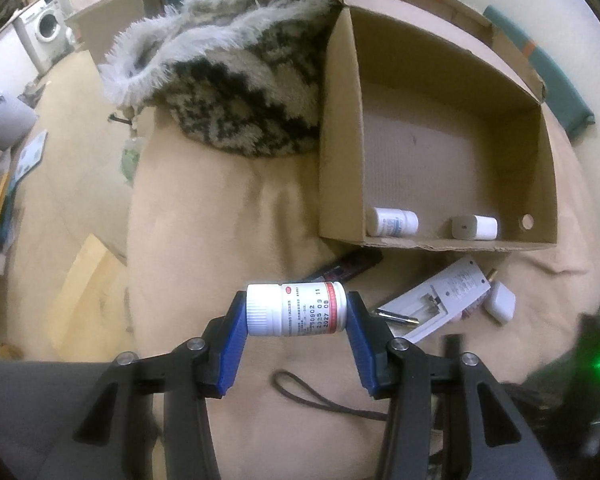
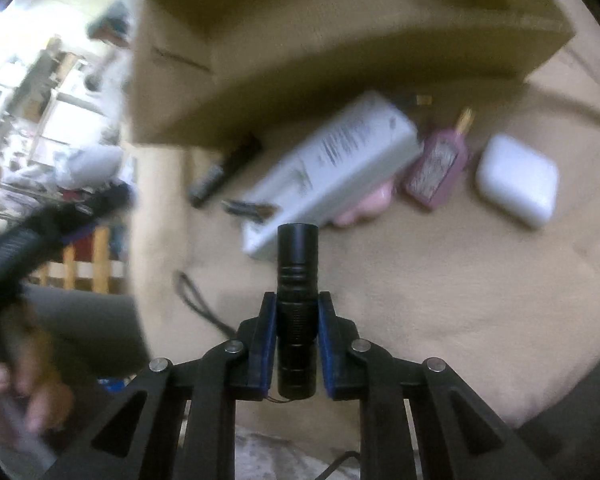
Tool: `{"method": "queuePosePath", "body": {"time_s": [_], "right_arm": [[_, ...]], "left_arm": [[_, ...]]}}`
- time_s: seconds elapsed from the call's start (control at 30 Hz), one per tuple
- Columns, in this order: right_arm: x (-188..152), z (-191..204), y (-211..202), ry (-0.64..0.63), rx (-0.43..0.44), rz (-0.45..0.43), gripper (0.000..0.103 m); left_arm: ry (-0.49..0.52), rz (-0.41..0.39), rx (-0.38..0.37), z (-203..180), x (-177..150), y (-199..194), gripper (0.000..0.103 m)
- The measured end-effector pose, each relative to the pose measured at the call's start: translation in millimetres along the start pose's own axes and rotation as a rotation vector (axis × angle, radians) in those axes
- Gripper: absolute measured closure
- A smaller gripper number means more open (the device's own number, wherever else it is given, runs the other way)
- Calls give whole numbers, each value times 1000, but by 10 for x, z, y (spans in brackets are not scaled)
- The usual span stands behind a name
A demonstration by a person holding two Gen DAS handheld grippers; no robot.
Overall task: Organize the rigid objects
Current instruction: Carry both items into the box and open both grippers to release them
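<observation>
Left claw [image 1: 296, 312] clamps pill bottle [image 1: 296, 309]; right claw [image 2: 297, 312] clamps flashlight [image 2: 297, 300]; cardboard box [image 1: 342, 140] ahead.

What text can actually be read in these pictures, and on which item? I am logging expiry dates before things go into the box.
"250902", "2025 09 11", "2027 08": printed on the white pill bottle held in the left gripper.
Smaller print on that bottle's label: too small to read.
Blue label on the small bottle in the cardboard box: too small to read.
Printed lines on the white remote: blurred, unreadable.
Black flashlight in the right gripper: no text visible.
</observation>
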State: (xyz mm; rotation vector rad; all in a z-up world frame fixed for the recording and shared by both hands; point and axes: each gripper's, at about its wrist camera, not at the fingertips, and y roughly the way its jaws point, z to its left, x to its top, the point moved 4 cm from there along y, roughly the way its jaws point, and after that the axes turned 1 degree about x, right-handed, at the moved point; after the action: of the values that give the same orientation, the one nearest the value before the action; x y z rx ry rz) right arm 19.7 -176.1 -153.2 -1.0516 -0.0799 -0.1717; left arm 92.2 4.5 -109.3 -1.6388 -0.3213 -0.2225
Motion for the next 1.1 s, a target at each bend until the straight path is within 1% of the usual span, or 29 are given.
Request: {"method": "queuePosePath", "body": {"time_s": [0.17, 0.33, 0.43, 0.53, 0.6, 0.7, 0.77, 0.83, 0.97, 1.0, 1.07, 1.1], "right_arm": [[198, 118, -521, -35, 77, -123, 83], [594, 271, -1089, -76, 154, -262, 83], [937, 402, -1382, -107, 173, -337, 83], [1276, 465, -1604, -128, 180, -410, 83], [1462, 445, -1720, -137, 183, -455, 83], [1661, 413, -1777, -150, 179, -501, 83], [1803, 347, -1676, -152, 150, -492, 83], [1826, 153, -1430, -135, 111, -443, 83], [1861, -200, -774, -89, 78, -305, 83], [1856, -255, -661, -86, 66, -280, 83], [1868, -320, -502, -101, 18, -245, 83], [1890, -339, -447, -103, 11, -228, 83]], "left_arm": [[-22, -22, 4, 43, -6, -54, 59], [-3, -78, 11, -20, 62, -237, 59], [-8, -96, -2, -111, 194, -346, 59], [-10, -133, -24, -253, 422, -478, 59], [13, -175, -21, -398, 604, -556, 59], [35, -199, -21, -549, 777, -549, 59], [42, -194, -12, -631, 859, -447, 59], [58, -163, -3, -720, 910, -254, 59], [100, -115, 26, -884, 940, 74, 59], [99, -96, 32, -910, 952, 178, 59], [95, -82, 34, -934, 956, 278, 59], [99, -76, 35, -956, 966, 339, 59]]}}
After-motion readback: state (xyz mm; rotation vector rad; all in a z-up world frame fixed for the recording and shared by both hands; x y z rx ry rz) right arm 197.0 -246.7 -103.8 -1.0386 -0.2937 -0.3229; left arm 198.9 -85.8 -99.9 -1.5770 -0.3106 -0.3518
